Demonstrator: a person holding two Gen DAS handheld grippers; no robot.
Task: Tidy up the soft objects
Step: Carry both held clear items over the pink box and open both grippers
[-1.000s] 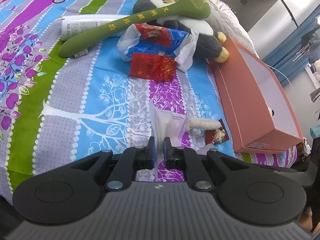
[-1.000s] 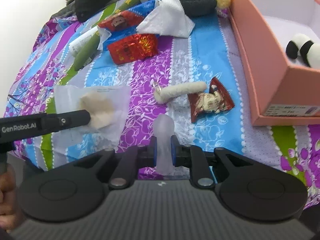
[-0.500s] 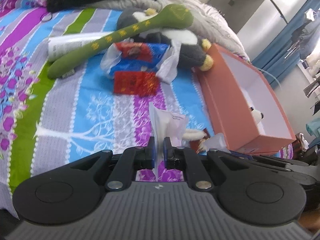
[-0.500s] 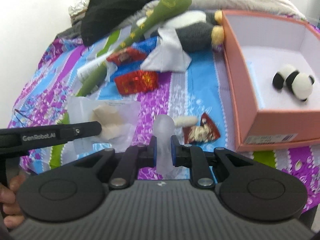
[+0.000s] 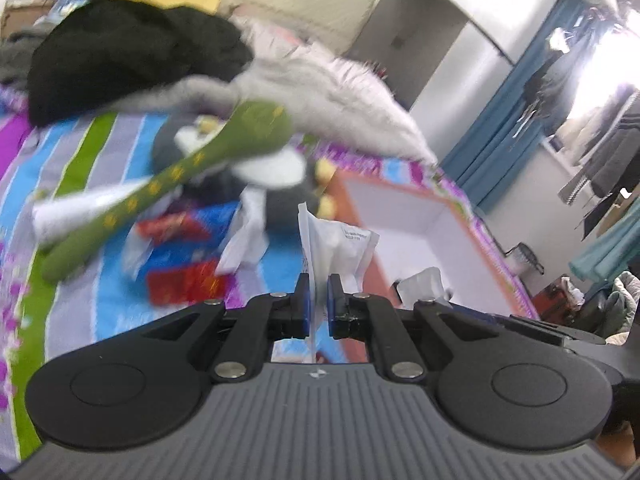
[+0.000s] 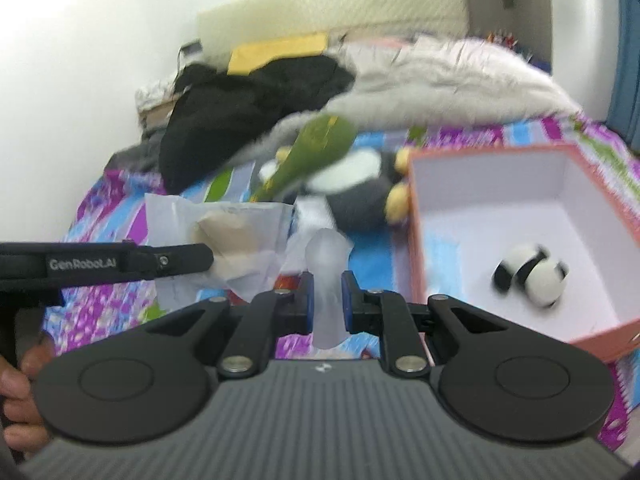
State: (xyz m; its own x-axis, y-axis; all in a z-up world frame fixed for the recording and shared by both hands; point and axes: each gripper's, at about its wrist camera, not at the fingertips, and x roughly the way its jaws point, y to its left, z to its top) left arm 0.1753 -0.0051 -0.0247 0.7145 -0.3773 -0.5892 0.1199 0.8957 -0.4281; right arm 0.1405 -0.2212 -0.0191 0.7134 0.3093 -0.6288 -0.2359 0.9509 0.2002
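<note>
My left gripper (image 5: 318, 300) is shut on a clear plastic bag (image 5: 336, 252) with a beige soft toy inside, held up above the bed; the bag also shows in the right wrist view (image 6: 236, 240). My right gripper (image 6: 326, 300) is shut on a frosted translucent soft piece (image 6: 326, 264). The orange box (image 6: 416, 240) with a white inside lies on the bed to the right and holds a small panda plush (image 6: 530, 274). A long green plush (image 5: 180, 176) lies over a black-and-white plush (image 6: 360, 196).
Red and blue snack packets (image 5: 184, 256) and white wrappers lie on the striped bedspread (image 5: 80, 160). Black clothing (image 5: 120, 52) and a grey fluffy blanket (image 5: 340, 92) are piled at the head of the bed. Blue curtains (image 5: 520, 100) hang at the far right.
Both grippers have lifted and tilted upward with their loads, so the room and headboard come into view. The box now sits closer under the right gripper.
</note>
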